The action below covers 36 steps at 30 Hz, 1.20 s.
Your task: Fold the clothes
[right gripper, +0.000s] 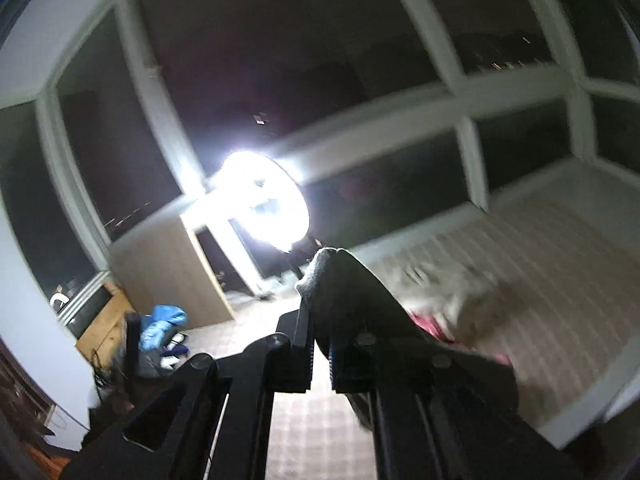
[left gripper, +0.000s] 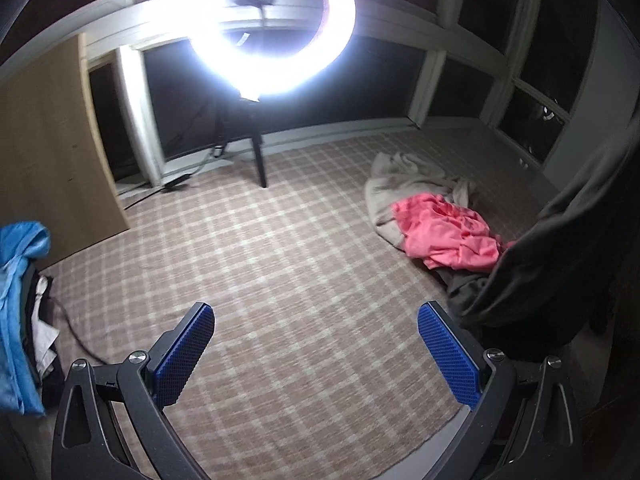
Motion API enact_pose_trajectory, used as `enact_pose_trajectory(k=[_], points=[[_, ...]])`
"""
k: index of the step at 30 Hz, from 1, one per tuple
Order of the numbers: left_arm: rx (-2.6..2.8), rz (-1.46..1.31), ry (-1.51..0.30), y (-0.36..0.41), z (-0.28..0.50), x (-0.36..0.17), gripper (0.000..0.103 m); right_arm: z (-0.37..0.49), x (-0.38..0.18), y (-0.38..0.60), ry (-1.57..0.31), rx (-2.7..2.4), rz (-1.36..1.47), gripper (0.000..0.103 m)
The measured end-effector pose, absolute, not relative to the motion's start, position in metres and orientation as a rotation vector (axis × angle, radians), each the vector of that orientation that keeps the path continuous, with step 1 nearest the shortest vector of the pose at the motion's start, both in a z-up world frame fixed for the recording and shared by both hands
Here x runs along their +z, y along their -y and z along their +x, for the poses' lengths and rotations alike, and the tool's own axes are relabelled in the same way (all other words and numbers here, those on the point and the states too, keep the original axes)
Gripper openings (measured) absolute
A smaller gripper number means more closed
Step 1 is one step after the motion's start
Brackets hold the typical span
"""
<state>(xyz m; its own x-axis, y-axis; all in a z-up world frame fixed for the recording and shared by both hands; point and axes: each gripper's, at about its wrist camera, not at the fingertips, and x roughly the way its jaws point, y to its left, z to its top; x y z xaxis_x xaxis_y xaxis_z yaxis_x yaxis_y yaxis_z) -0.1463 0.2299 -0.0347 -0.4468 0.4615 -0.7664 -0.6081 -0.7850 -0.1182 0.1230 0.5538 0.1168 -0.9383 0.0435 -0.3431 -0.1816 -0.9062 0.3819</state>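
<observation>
Dark garment (left gripper: pixel 560 248): one piece, dark grey, hanging as a long drape; long axis runs top to bottom, upper end pinched in the right tongs (right gripper: pixel 320 312), lower end bunched on the checked bedcover (left gripper: pixel 280 280). In the right wrist view the jaws stand together, clamped on a fold of this cloth, which rises past the tips and spills over the right-hand finger. Right tongs point only a little below level, toward the windows. Left tongs (left gripper: pixel 316 320): jaws wide apart, blue pads (left gripper: pixel 188 354) bare, nothing between them, pointing steeply down at the bedcover. Position of the garment relative to the left tongs: to their right and just beyond the right-hand pad, its bunched lower end nearly beside that fingertip. Judgement: the left tongs are the free pair and lie near the loose lower end, so the coming grab would call for a short swing to their right, taking an edge across the hanging axis. Pile of unfolded clothes, ahead and right of the left tongs: pink garment (left gripper: pixel 448 236) lying on a beige garment (left gripper: pixel 400 184). Blue garment (left gripper: pixel 20 288): far left of the left tongs, off the bed. Ring lamp (left gripper: pixel 276 28): straight ahead on a stand.
</observation>
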Motion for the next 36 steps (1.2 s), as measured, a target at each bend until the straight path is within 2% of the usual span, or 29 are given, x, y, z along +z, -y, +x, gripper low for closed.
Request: enact_pose_trajectory(k=[7, 11, 14, 15, 16, 19, 21, 24, 28, 32, 34, 36], points=[[2.340, -1.082, -0.127, -0.166, -0.144, -0.020, 0.102, 0.044, 0.222, -0.448, -0.383, 3.294, -0.394, 0.005], [2.421, -1.095, -0.047, -0.119, -0.145, -0.021, 0.102, -0.038, 0.219, -0.390, -0.393, 3.427, -0.634, 0.005], [2.465, -1.153, 0.012, -0.091, -0.149, -0.032, 0.102, -0.108, 0.167, -0.371, -0.402, 3.376, -1.009, 0.013], [2.467, -1.179, 0.026, -0.085, -0.151, -0.038, 0.102, -0.126, 0.137, -0.370, -0.403, 3.286, -1.183, 0.025], [2.464, -1.205, 0.029, -0.082, -0.152, -0.045, 0.102, -0.137, 0.112, -0.374, -0.399, 3.210, -1.292, 0.032], [2.433, -1.283, 0.001, -0.089, -0.156, -0.071, 0.102, -0.126, 0.044, -0.410, -0.310, 3.031, -1.350, 0.038], [2.371, -1.340, -0.042, -0.110, -0.159, -0.093, 0.102, -0.105, -0.012, -0.440, -0.207, 2.879, -1.374, 0.050], [2.229, -1.394, -0.092, -0.152, -0.162, -0.126, 0.102, -0.076, -0.099, -0.477, -0.173, 2.647, -1.490, 0.050], [2.064, -1.465, -0.131, -0.214, -0.162, -0.163, 0.102, -0.040, -0.183, -0.495, -0.430, 2.514, -1.674, 0.050], [2.020, -1.511, -0.187, -0.244, -0.161, -0.181, 0.102, -0.021, -0.202, -0.474, -0.535, 2.570, -1.732, 0.052], [2.027, -1.526, -0.191, -0.243, -0.164, -0.185, 0.102, -0.022, -0.207, -0.452, -0.403, 2.611, -1.755, 0.062], [2.054, -1.548, -0.187, -0.233, -0.170, -0.186, 0.102, -0.032, -0.222, -0.433, -0.150, 2.578, -1.778, 0.062]])
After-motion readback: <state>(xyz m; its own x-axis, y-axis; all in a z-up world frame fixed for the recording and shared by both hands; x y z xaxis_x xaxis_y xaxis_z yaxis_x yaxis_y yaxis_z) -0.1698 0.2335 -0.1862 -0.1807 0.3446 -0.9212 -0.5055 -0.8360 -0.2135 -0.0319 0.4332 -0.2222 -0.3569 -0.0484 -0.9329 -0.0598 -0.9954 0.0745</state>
